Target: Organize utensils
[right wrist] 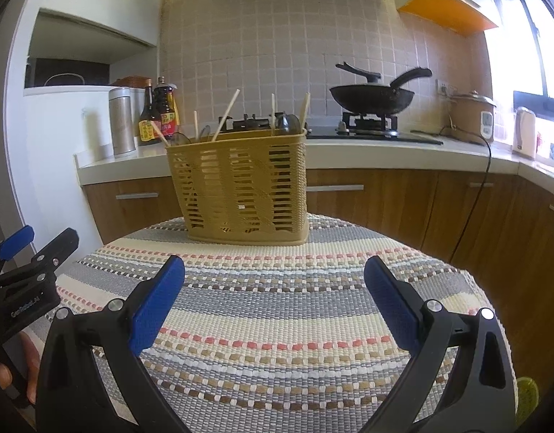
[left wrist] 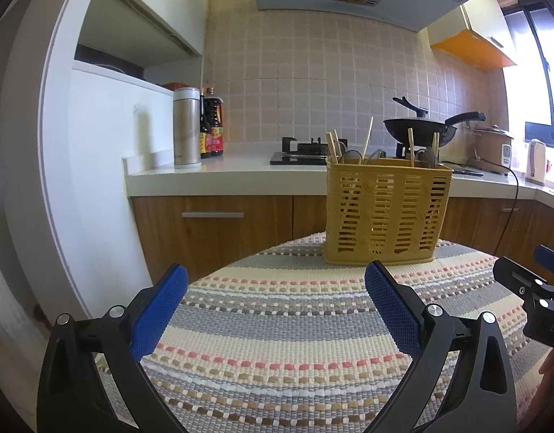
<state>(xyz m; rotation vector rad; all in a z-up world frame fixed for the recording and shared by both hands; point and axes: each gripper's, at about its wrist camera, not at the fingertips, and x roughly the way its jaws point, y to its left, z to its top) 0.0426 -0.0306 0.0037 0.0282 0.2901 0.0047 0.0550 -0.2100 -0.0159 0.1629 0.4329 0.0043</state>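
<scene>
Utensil basket (left wrist: 387, 213) beyond (parted) jaws

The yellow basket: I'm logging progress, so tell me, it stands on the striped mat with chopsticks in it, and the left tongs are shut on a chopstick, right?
Not quite. The left tongs are open and hold nothing, as the left wrist view shows. The rest holds: the yellow basket stands on the striped mat with chopsticks in it.

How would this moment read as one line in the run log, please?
left gripper: open, empty | right gripper: open, empty | utensil basket: upright on striped mat, holds chopsticks | contact: none
</scene>
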